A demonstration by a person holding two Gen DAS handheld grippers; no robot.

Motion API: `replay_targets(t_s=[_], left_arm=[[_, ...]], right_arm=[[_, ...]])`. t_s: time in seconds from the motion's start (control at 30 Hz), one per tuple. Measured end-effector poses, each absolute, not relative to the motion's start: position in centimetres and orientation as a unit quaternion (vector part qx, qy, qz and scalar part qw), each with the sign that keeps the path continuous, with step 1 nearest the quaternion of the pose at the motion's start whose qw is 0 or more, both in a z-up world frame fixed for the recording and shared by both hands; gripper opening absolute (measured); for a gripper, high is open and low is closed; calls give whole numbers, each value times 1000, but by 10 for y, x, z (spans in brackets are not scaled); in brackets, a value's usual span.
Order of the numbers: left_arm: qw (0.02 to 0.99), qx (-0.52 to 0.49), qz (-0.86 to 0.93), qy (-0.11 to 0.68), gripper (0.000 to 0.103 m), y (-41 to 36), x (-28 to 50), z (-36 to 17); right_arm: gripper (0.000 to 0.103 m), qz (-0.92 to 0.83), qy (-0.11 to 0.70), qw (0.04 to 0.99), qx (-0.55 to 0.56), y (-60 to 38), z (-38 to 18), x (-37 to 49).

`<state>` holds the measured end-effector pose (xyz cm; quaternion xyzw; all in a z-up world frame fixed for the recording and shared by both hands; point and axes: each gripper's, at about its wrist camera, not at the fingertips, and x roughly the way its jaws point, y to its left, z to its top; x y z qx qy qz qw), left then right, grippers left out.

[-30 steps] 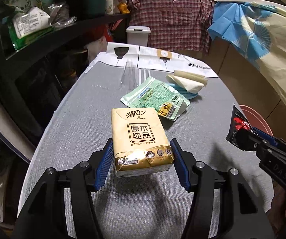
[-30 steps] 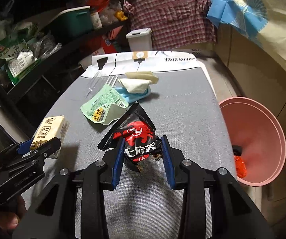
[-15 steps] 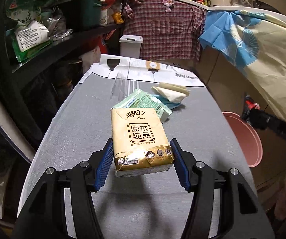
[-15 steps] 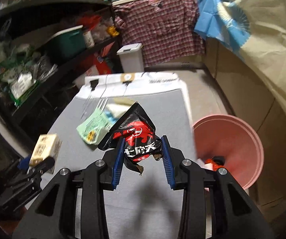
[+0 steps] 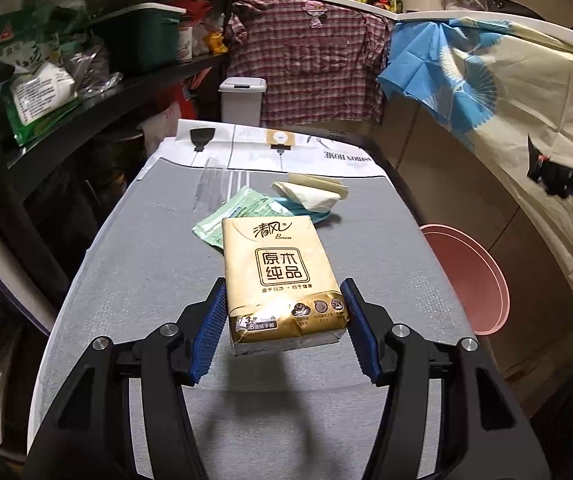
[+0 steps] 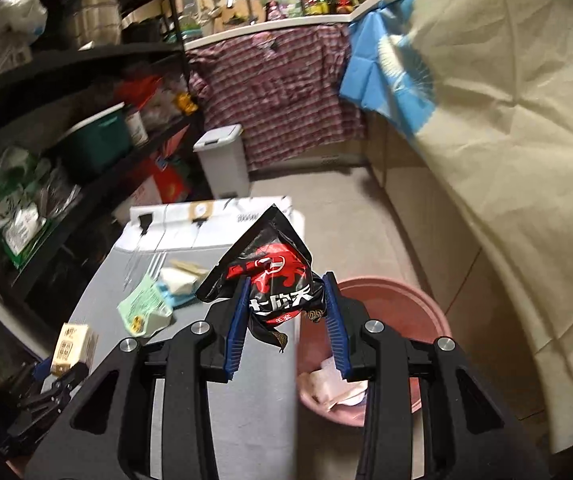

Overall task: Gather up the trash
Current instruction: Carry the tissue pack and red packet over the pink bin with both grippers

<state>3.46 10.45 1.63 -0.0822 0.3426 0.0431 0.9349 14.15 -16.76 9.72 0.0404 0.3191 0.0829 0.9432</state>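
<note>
My left gripper (image 5: 284,318) is shut on a yellow tissue pack (image 5: 280,276) and holds it above the grey table (image 5: 126,300). My right gripper (image 6: 286,314) is shut on a black and red snack wrapper (image 6: 272,280), high above the table's right edge, beside the pink bin (image 6: 418,312). The bin (image 5: 474,276) stands on the floor to the table's right and holds some paper trash (image 6: 334,384). A green wrapper (image 5: 242,210), a cream tissue (image 5: 310,192) on a blue packet and clear plastic cutlery (image 5: 206,188) lie further back on the table.
A dark shelf rack (image 5: 86,92) with bags and a green box runs along the left. A small white pedal bin (image 5: 242,100) stands behind the table. A cloth-covered counter (image 6: 486,140) is on the right. A white paper bag (image 5: 270,152) lies at the table's far end.
My right gripper has risen and moved right with the snack wrapper, from over the table to beside the pink bin. My left gripper has lifted the tissue pack higher.
</note>
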Motion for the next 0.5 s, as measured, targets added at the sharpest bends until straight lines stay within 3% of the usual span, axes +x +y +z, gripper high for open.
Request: replay_targets(t_s=[0.27, 0.5], left_arm=[[941, -62, 27, 332, 56, 86, 41, 24], [942, -62, 0, 331, 56, 67, 59, 32]], right_arm=[[37, 43, 293, 955, 29, -211, 111, 155], [37, 26, 308, 949, 59, -243, 88, 168]])
